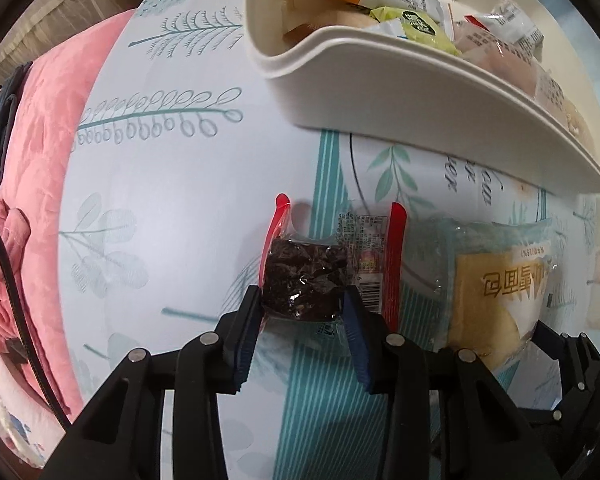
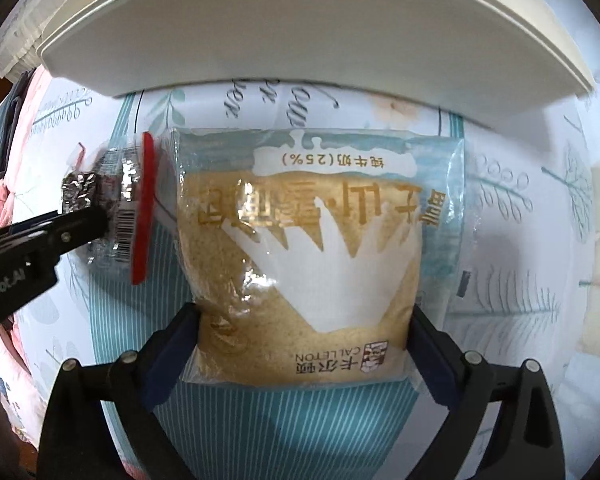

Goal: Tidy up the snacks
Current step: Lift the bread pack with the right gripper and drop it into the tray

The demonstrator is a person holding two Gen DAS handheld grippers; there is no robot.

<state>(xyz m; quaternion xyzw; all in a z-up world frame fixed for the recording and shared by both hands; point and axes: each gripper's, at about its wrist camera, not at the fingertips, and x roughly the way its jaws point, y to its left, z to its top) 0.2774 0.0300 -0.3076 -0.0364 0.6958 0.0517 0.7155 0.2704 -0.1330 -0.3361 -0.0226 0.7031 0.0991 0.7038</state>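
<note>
left gripper [image 1: 304, 308] pinches dark snack in clear red-edged wrapper [image 1: 305, 280], pads pressed on both sides | right gripper [image 2: 306, 328] spread wide astride clear bag of golden bread [image 2: 300, 240], whether its pads touch the bag cannot be told | dark snack left of bread | white plastic tray [image 1: 380, 92] of snacks on far side | leaf-print tablecloth [image 1: 160, 200] under all

A: From where does each camera look?
B: Each sits on its gripper, faces straight down, close above the patterned cloth [image 1: 172, 240].
A: What do both views share?
B: The bread packet [image 2: 300, 256], the dark snack [image 1: 304, 280] left of it, the white tray [image 2: 300, 36] on the far side.
</note>
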